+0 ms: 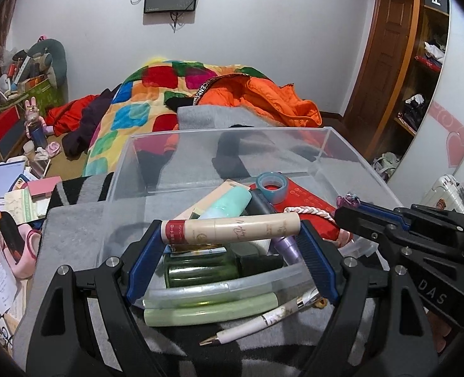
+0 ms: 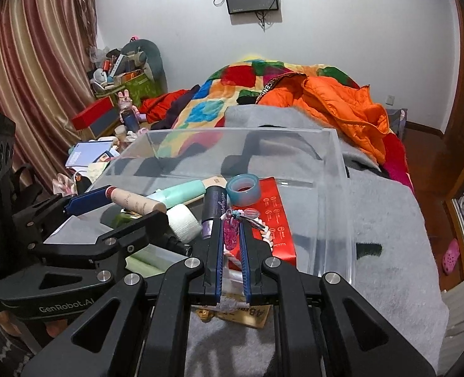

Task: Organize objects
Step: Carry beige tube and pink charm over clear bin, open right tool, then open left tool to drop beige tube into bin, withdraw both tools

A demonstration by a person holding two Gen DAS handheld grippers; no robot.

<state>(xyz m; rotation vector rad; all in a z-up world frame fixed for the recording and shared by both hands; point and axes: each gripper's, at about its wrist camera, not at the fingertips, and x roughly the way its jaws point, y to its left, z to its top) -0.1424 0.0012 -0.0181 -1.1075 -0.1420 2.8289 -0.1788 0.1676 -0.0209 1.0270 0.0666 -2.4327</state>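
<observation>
A clear plastic bin [image 1: 351, 154] stands on a grey blanket on the bed. It holds a red box [image 1: 307, 199], a blue tape roll [image 1: 272, 187], a mint tube [image 1: 229, 202], a green bottle [image 1: 200, 270] and other items. My left gripper [image 1: 230, 231] is shut on a beige tube with a red band [image 1: 232, 227], held crosswise over the bin's near side. My right gripper [image 2: 232, 232] is shut on a small pink charm with a beaded ring [image 2: 231, 235] above the red box [image 2: 276, 216]. A white pen [image 1: 263, 320] and a pale green tube [image 1: 210, 312] lie before the bin.
A colourful quilt [image 1: 156, 94] and an orange jacket [image 1: 279, 100] lie behind the bin. Clutter, books and a red box [image 1: 2, 132] fill the left. A wooden door and shelves [image 1: 420, 78] stand at the right. Curtains [image 2: 37, 62] hang at the left.
</observation>
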